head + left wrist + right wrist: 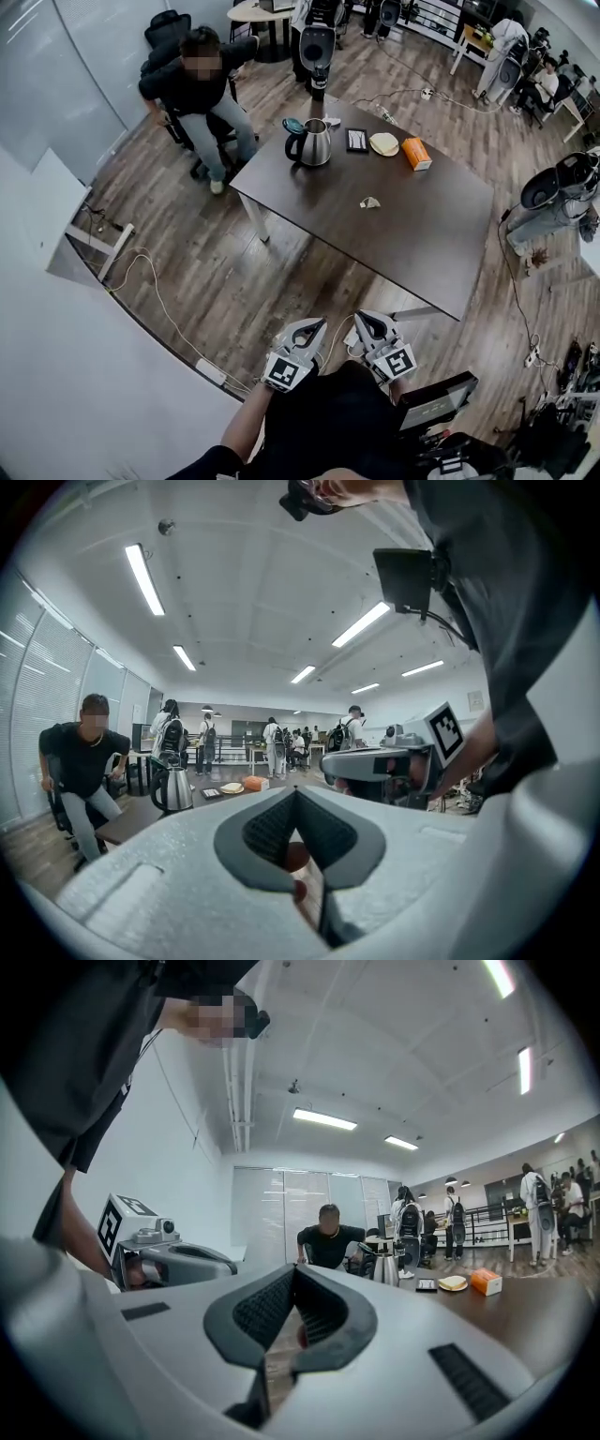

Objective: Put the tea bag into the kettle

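Note:
A steel kettle with its lid open stands near the far left corner of the dark table. The small pale tea bag lies on the tabletop, a little nearer and to the right of the kettle. Both grippers are held close to my body, short of the table's near edge. My left gripper is shut with nothing in it, and my right gripper beside it is the same. The kettle shows far off in the left gripper view, and the kettle also shows in the right gripper view. Neither of those views shows the tea bag.
Behind the kettle lie a black flat item, a plate and an orange box. A person sits on a chair past the table's far left corner. Cables run across the wooden floor on the left.

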### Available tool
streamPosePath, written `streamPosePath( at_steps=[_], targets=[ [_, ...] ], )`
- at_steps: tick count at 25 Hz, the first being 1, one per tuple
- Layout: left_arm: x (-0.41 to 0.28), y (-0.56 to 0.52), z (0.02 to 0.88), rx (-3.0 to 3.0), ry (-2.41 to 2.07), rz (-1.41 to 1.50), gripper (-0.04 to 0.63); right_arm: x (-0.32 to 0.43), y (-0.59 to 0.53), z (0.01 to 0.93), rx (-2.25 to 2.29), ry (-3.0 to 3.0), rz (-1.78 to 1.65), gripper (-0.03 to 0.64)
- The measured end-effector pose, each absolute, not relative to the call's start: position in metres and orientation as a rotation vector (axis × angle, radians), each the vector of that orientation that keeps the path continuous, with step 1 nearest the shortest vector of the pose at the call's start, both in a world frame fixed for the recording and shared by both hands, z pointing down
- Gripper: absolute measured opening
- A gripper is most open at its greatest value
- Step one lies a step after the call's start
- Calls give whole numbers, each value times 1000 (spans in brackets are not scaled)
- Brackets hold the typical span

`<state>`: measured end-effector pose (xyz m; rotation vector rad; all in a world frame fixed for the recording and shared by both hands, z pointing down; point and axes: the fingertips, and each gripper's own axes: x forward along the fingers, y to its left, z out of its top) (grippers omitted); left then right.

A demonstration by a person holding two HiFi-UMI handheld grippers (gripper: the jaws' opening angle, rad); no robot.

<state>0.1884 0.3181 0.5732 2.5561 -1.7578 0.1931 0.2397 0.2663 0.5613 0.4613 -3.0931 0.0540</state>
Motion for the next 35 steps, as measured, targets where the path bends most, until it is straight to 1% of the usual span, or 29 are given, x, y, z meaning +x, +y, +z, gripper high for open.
streamPosePath(
  at_steps=[2,7,15,19,23,28,35],
  targets=[
    [180,314,579,2579,-1716,152,0,229,263,561,473,-3105,44,6],
    [169,304,575,2626,-1717,162,0,226,240,574,523,-3035,53,6],
    [130,277,583,2494,-1805,144,0,200,165,580,492,-3032,-21,6],
    [122,246,581,2491,-1677,31,0,176,114,580,431,-3051,-42,6],
    [121,207,576,2497,-1689,33,0,166,73,572,421,-3025,-45,6],
    [127,159,574,2560,-1581,-9,1,163,25,587,329,-3012,-73,6],
    [111,105,585,2496,-1703,118,0,154,-58,618,215,-2971,-90,6]
  ],
)
